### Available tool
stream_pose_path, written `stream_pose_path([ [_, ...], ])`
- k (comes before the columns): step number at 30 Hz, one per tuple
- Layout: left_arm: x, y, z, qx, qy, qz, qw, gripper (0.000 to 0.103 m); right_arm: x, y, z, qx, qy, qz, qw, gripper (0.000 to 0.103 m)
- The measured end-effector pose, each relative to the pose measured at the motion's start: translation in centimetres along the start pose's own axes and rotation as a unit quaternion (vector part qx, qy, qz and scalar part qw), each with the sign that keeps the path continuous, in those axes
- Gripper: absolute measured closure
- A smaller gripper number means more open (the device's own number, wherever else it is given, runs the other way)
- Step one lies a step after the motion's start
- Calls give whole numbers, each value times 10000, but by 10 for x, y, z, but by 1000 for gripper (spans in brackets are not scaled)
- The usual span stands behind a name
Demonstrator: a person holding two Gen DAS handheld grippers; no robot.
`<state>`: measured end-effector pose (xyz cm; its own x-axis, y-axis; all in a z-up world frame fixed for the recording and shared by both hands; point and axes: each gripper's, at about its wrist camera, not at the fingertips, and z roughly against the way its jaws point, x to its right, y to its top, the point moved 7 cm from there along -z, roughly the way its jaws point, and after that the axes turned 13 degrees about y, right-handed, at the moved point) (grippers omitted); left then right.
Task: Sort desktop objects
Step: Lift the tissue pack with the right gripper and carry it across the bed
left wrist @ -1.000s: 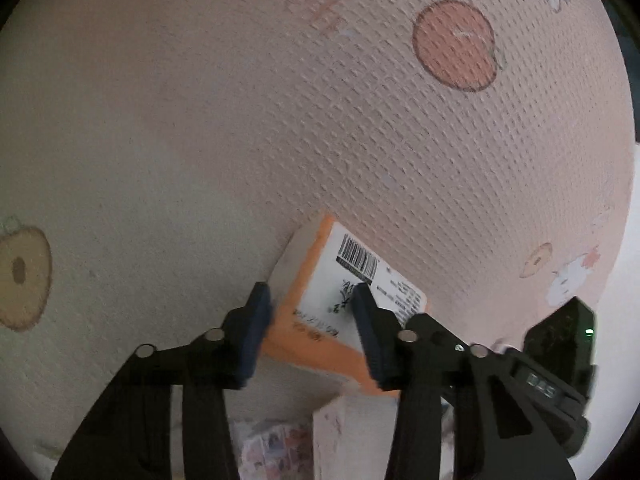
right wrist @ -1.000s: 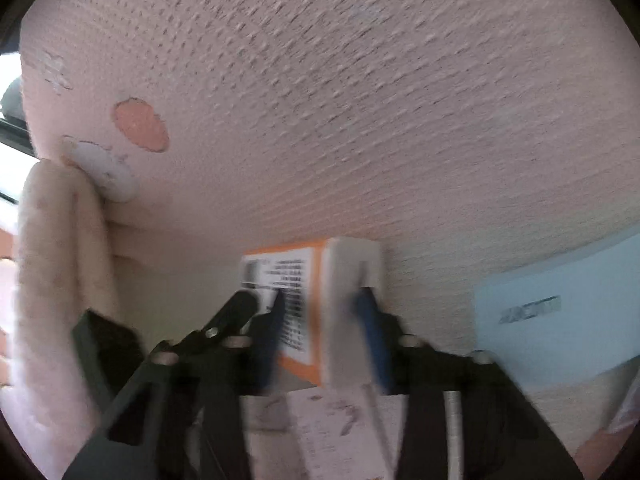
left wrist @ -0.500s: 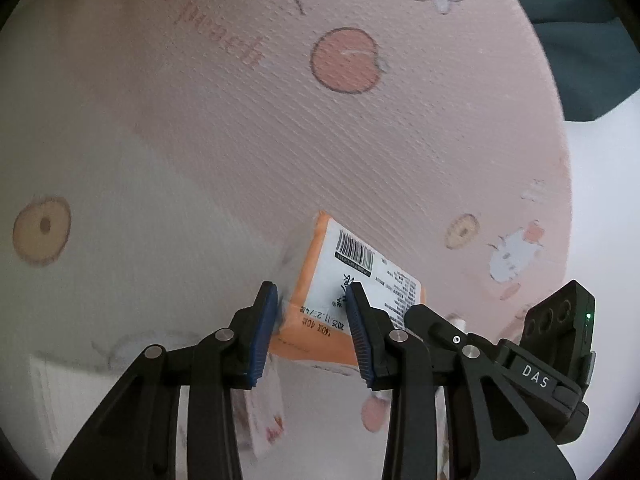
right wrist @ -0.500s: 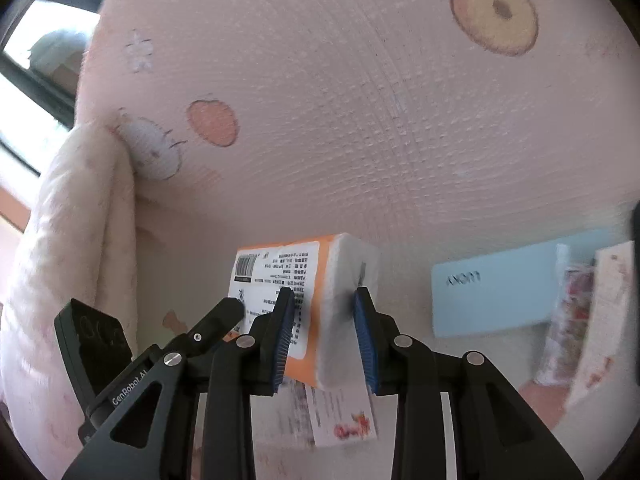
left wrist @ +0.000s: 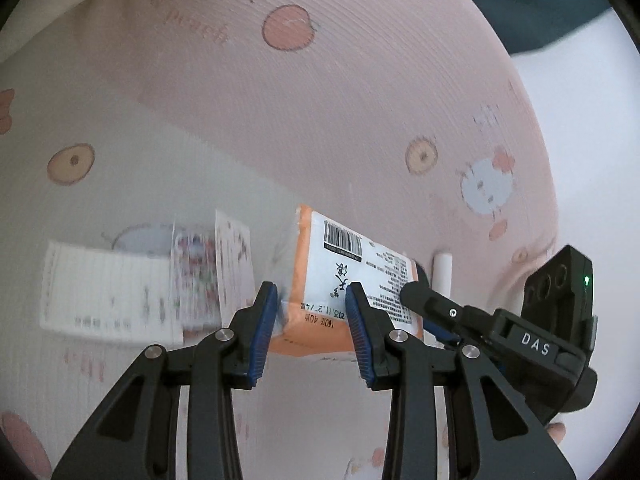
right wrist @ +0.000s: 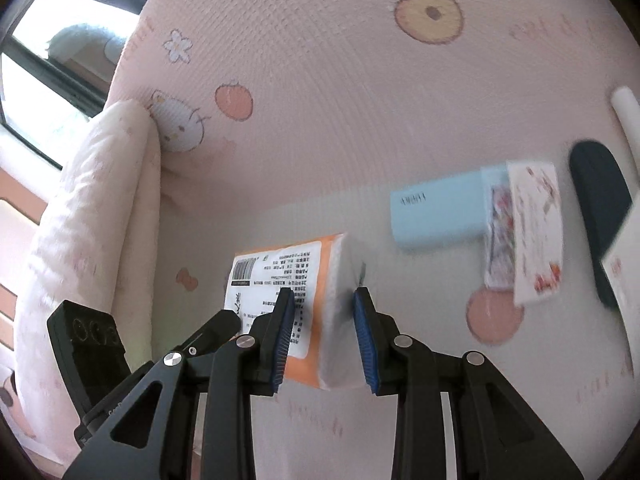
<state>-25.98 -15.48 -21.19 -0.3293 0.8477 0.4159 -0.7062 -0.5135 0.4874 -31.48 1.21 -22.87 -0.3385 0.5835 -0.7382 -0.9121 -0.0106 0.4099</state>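
An orange tissue pack [left wrist: 344,276] with a white barcode label hangs in the air above the pink patterned cloth [left wrist: 360,100]. My left gripper [left wrist: 310,320] is shut on its near end, blue pads pressing both faces. My right gripper [right wrist: 324,320] is shut on the other end of the same tissue pack [right wrist: 280,280], clamping its white side and its label face. In the left wrist view a black finger [left wrist: 424,300] of the right gripper reaches onto the pack from the right. In the right wrist view the left gripper's finger [right wrist: 220,326] comes in from the lower left.
On the cloth below lie a light blue box [right wrist: 440,212], sticker packets [right wrist: 524,236], a dark oval object [right wrist: 596,208] and a white tube [right wrist: 626,112]. A rolled cream blanket [right wrist: 88,220] borders the left side, below a window. The left wrist view shows a white box [left wrist: 104,292] and the white tube [left wrist: 442,272].
Both grippers have risen with the tissue pack held between them. The cloth now lies farther below, and the blue box, sticker packets and white tube have come into view.
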Motion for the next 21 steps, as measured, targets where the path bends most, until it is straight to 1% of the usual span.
stream_pose_path([
  [5,7,-41,10,-71,129,-212,9997,64,17,-42,20,-37,16,-118,9999,75],
  [10,14,-90,3,-425,77,-382,9983,64,45,-84,36,-139,-126,-386,9991,75],
  [12,12,-110,-1,-564,45,-338,9978,64,57,-100,43,-192,-189,-474,9985,75],
  [18,5,-152,-13,-918,-68,-79,9957,64,82,-142,55,-348,-440,-572,9968,75],
  [21,1,-167,-16,-971,-85,-148,9951,64,86,-157,62,-319,-420,-618,9967,75],
])
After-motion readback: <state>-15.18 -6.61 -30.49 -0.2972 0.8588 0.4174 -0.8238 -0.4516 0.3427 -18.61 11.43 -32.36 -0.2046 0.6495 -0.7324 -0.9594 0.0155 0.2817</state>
